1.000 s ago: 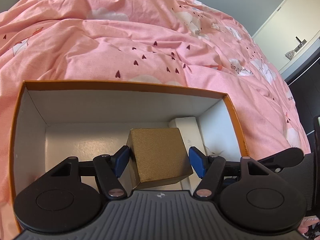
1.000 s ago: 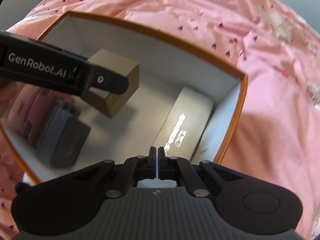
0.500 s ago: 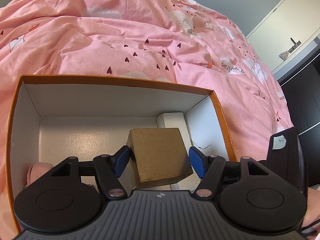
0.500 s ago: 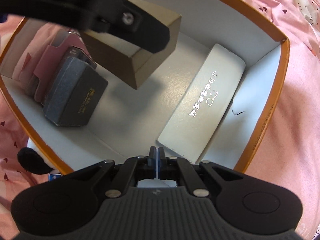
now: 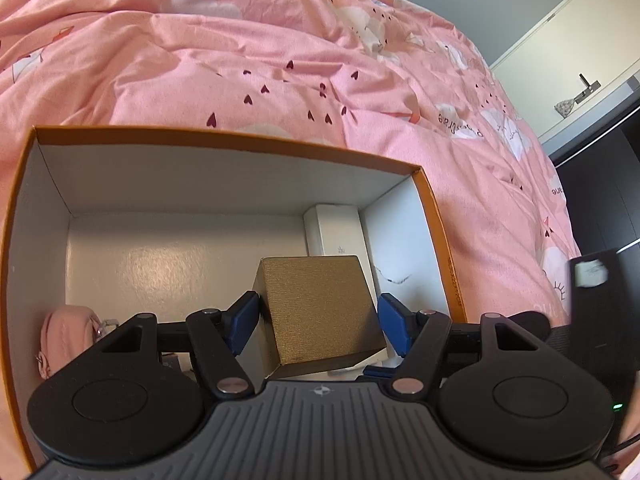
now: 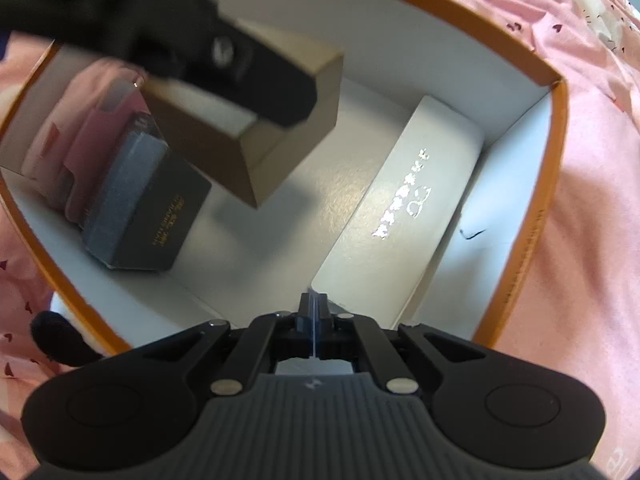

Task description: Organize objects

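The left tongs (image 5: 318,318) grasp the gold box (image 5: 320,312), tilted and held above the floor of the orange storage box (image 5: 224,142) on the bed (image 5: 280,60). The right tongs (image 6: 315,308) are almost clenched, empty, their jaws just starting to part, above the white case (image 6: 400,216).

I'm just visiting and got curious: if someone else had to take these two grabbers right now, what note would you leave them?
Left gripper: fingers clamp the gold box, held in the air over the orange storage box.
Right gripper: fingers nearly closed, empty, over the box's near edge.
Already inside: white glasses case along the right wall; black box and pink pouch on the left.
Left to do: probably set the gold box on the bare floor between them and release it.
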A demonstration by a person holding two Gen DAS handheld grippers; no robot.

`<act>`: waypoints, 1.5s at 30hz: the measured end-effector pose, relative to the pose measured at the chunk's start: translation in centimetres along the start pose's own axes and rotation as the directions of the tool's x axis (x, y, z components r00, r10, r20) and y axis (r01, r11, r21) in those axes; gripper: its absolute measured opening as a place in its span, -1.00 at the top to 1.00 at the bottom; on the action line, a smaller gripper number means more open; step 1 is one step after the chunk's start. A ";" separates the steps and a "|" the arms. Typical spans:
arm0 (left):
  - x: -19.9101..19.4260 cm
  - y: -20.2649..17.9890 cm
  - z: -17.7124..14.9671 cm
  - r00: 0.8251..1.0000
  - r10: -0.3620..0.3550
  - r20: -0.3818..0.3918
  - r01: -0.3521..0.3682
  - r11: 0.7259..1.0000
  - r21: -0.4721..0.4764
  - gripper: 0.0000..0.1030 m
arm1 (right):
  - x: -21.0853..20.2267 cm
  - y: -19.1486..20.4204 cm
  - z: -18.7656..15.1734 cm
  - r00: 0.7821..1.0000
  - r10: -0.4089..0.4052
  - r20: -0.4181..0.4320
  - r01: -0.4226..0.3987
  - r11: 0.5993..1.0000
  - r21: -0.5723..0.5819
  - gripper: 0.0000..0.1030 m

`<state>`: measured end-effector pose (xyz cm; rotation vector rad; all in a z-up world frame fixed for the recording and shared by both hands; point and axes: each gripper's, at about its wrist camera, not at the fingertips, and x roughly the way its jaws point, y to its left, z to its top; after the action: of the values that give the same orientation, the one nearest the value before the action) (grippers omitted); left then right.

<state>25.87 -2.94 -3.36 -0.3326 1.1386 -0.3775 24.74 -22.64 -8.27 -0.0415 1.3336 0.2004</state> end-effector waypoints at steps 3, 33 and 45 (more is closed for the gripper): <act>0.9 -0.8 -0.3 1.000 0.011 -0.028 -0.010 1.000 0.024 -0.45 | -1.9 0.2 -0.5 0.999 0.014 0.041 -0.014 1.000 -0.008 0.85; 3.1 -3.1 -2.2 0.991 0.058 -0.122 -0.075 0.988 -0.136 -0.45 | -4.0 3.6 -3.7 0.969 0.004 0.247 -0.060 0.973 0.221 -0.32; 3.5 -2.0 -2.2 0.986 0.045 -0.162 -0.070 0.986 -0.151 -0.34 | -4.9 4.6 -4.4 0.961 -0.004 0.276 -0.072 0.962 0.264 0.49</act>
<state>24.92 -6.47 -6.18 -0.4114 1.3340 -0.2675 18.63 -19.38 -4.17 0.2347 1.0744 0.0475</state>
